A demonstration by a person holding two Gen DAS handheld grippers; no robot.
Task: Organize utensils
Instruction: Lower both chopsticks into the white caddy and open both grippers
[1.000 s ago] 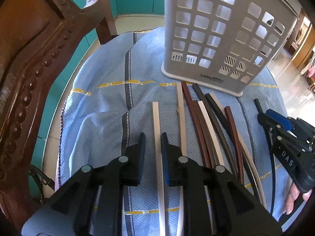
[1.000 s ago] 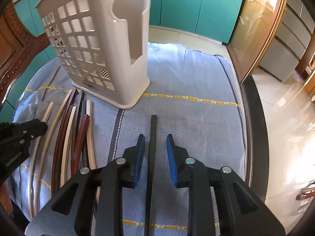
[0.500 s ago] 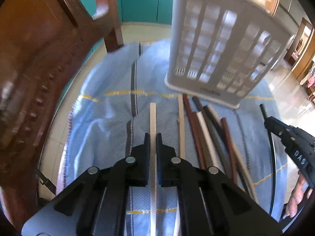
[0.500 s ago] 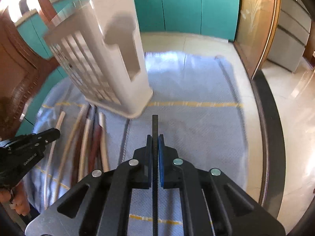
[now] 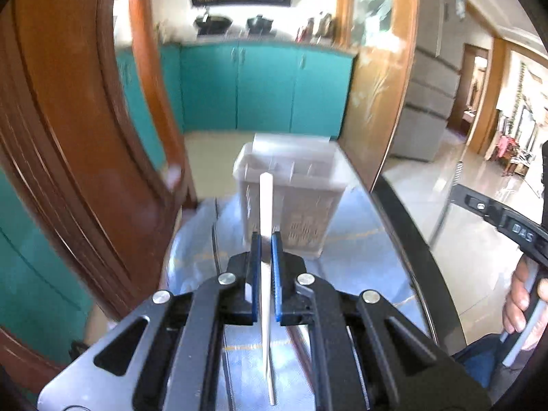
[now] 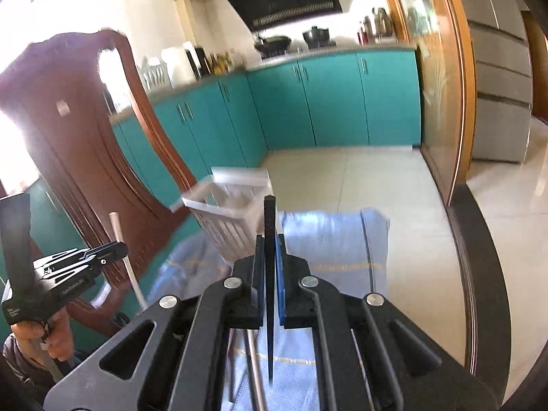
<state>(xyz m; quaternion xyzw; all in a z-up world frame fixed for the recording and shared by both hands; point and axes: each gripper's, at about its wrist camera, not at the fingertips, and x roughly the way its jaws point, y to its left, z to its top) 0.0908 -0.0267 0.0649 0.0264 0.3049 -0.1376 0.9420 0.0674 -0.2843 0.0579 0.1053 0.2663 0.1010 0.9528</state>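
Above the blue cloth-covered table (image 5: 359, 250), the left gripper (image 5: 265, 239) is clamped on a long white chopstick (image 5: 265, 205), the right gripper (image 6: 270, 239) on a long black chopstick (image 6: 270, 226), each stick pinched mid-length and pointing toward the pale slotted plastic utensil holder (image 5: 291, 198) at the far end. Either tip could, I think, catch the holder's rim and tip it. Only the right view shows loose chopsticks (image 6: 255, 359) lying near on the cloth.
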